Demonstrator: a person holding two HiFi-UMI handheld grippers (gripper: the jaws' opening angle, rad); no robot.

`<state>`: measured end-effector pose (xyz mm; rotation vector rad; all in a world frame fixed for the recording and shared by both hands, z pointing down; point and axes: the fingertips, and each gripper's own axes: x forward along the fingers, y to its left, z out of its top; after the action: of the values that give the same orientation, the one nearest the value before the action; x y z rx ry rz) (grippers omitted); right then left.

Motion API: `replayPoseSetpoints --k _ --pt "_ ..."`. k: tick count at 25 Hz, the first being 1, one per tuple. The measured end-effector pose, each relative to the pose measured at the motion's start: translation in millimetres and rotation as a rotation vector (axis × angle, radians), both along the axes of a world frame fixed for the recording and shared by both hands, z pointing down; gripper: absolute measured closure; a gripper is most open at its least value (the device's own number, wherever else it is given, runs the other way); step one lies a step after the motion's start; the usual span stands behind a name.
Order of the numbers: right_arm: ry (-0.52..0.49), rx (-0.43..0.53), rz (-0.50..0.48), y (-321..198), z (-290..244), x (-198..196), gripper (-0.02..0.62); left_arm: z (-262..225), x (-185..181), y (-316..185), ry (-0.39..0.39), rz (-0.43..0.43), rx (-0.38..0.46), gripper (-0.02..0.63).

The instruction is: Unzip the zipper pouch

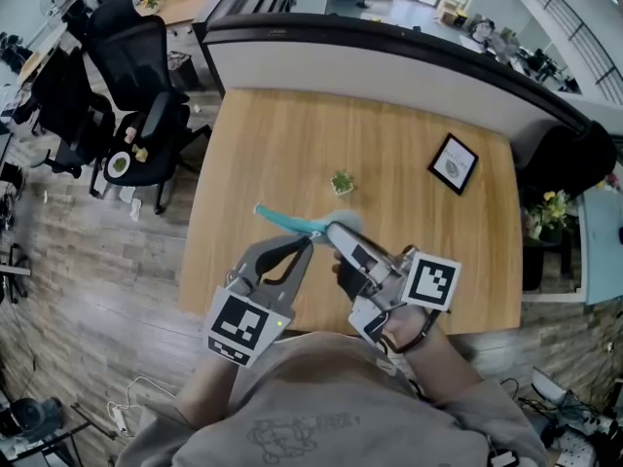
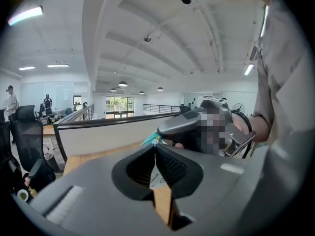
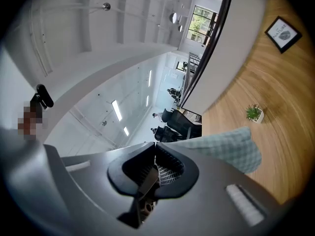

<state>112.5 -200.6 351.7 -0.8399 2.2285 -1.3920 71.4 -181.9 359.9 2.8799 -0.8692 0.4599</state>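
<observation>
A: Zipper pouch (image 1: 285,220)? Where is it?
B: Up in the air, over the wooden surface (image 1: 389,154). It's soft, flat, blue-green checked cloth.
A: And the claws?
B: Left claw (image 1: 309,240) and right claw (image 1: 332,230) both pinch it, tips close together.

Teal checked fabric pouch (image 3: 231,149): pale blue-green, fine check weave. Left gripper (image 2: 155,146), right gripper (image 3: 155,145): grey bodies, black ribbed pads (image 2: 170,163). Marker cubes (image 1: 431,280): black squares on white. Rectangular wooden table (image 1: 292,134): light honey tone, straight grain. Small potted plant (image 3: 254,113): green leaves, white pot. Square picture frame (image 1: 453,162): black border, white inside. Office chairs (image 1: 146,76): black. Plank floor (image 1: 78,251): grey-brown.
</observation>
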Motion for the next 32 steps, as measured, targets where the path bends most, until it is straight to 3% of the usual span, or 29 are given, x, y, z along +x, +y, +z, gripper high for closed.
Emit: replayPoseSetpoints --k 5,13,24,32 --pt "0.02 -0.001 -0.014 1.6 2.6 -1.9 0.581 3.0 -2.7 -1.4 -0.037 0.0 0.006 0.601" --pt "0.014 0.001 -0.032 3.4 0.3 -0.8 0.586 2.9 -33.6 -22.2 -0.083 -0.093 0.005 0.6" --pt "0.038 0.048 -0.028 9.1 -5.3 20.9 0.586 12.3 -118.1 -57.2 -0.114 -0.296 -0.028 0.597" --pt "0.044 0.065 -0.001 10.5 -7.1 32.1 0.586 24.4 -114.9 -45.0 -0.084 -0.333 -0.072 0.584"
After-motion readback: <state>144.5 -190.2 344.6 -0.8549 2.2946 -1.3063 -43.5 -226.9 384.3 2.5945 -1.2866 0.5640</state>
